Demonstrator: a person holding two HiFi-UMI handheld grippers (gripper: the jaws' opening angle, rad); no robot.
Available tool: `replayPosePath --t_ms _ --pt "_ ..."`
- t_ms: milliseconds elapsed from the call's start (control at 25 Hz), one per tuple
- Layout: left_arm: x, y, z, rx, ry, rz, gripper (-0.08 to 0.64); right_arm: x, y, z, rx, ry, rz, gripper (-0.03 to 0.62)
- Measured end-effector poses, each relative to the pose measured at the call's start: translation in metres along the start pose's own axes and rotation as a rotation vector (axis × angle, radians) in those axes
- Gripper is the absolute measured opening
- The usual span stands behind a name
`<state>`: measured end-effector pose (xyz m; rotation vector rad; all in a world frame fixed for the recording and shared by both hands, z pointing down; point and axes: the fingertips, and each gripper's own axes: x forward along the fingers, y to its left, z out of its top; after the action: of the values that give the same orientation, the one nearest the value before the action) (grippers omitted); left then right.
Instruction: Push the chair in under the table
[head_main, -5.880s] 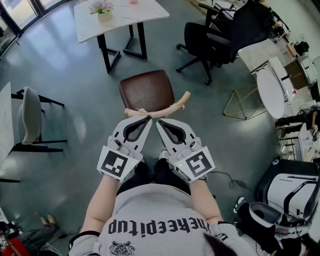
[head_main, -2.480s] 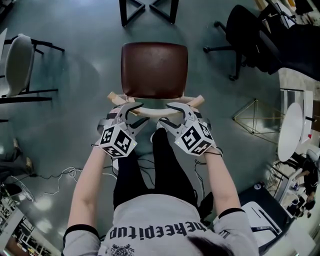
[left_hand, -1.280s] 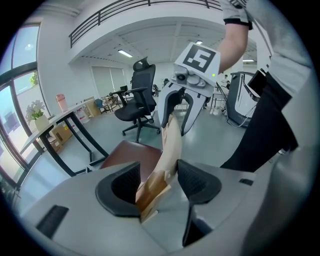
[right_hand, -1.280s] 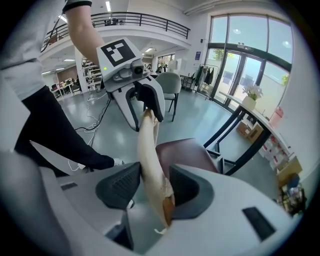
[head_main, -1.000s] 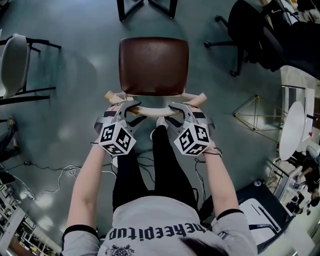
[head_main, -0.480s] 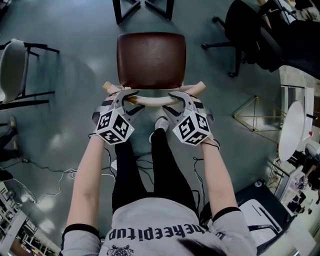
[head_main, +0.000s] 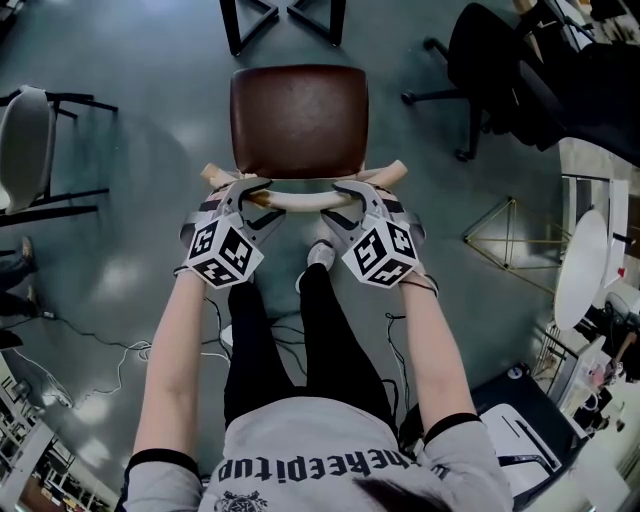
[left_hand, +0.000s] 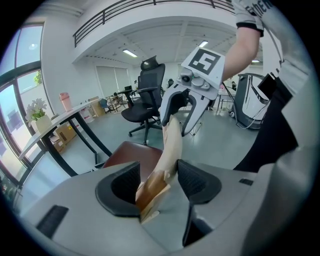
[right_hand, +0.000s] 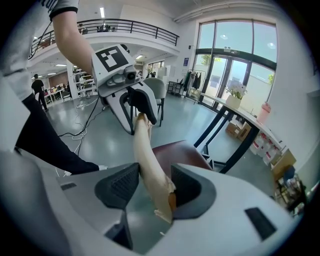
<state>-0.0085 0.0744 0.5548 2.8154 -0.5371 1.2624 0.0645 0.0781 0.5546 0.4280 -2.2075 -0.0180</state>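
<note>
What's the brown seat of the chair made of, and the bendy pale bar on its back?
The seat looks like dark brown leather or fake leather: smooth, with a soft sheen and rounded padded corners. The back rail looks like pale bent wood, matte; its end shows a browner cut face, though I can't be sure.

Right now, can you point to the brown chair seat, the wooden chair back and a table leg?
chair seat (head_main: 298, 120): head view, middle of the brown cushion.
wooden chair back (head_main: 300, 202): head view, middle of the curved rail.
table leg (right_hand: 238, 154): right gripper view, halfway along the black slanted bar.
</note>
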Motion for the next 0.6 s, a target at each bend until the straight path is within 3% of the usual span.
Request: replayPosePath --t_ms 600 --pt "0.019 0.044 0.012 -0.035 0.008 0.031 0.247 0.011 -0.050 0.002 -0.052 -0.028 0.017 0.206"
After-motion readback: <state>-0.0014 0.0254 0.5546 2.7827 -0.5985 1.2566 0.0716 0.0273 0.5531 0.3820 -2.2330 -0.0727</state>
